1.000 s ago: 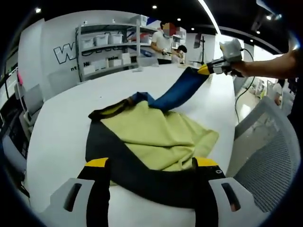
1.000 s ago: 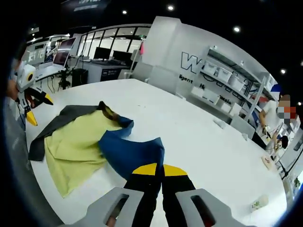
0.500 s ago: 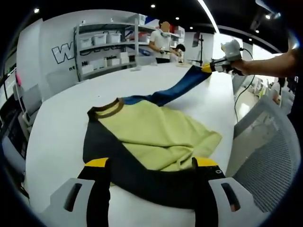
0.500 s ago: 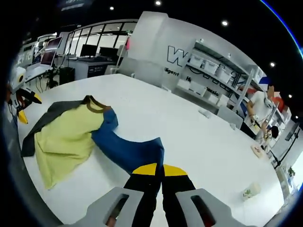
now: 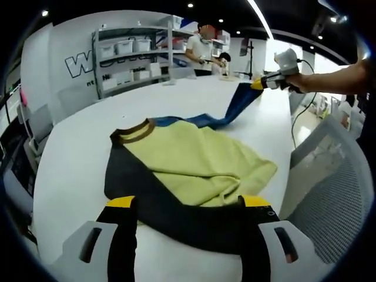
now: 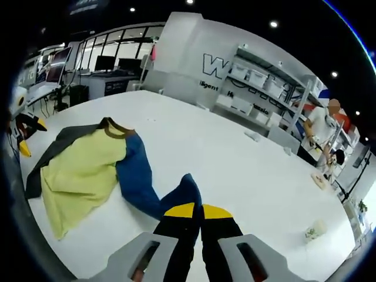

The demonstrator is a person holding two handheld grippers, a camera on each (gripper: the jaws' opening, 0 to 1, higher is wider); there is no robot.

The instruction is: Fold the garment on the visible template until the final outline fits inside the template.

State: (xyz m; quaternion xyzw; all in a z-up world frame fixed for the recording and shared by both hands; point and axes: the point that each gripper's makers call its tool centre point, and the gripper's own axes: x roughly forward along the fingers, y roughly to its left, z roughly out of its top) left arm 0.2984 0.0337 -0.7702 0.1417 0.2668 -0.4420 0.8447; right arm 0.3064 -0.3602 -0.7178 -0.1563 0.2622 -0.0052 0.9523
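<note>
The garment lies on the white table (image 5: 76, 153) with a yellow body (image 5: 194, 161), a black sleeve (image 5: 147, 194), a brown collar (image 5: 134, 130) and a blue sleeve (image 5: 235, 106). My left gripper (image 5: 188, 202) is open, its jaws wide apart over the black sleeve's near edge. My right gripper (image 6: 192, 209) is shut on the end of the blue sleeve (image 6: 141, 182), which it holds lifted and stretched away from the yellow body (image 6: 82, 170). The right gripper (image 5: 259, 85) appears far across the table in the left gripper view. The left gripper (image 6: 26, 138) is small at the left edge of the right gripper view.
A grey mesh chair (image 5: 335, 194) stands against the table's right edge. A person's arm (image 5: 332, 82) reaches in from the right. Shelves with white bins (image 5: 129, 53) and a person (image 5: 202, 50) are behind the table. A small white object (image 6: 317, 228) sits far off on the table.
The right gripper has drawn the blue sleeve out from the body, uncovering the brown collar; the sleeve now bends and rises near its jaws. The left gripper has stayed put.
</note>
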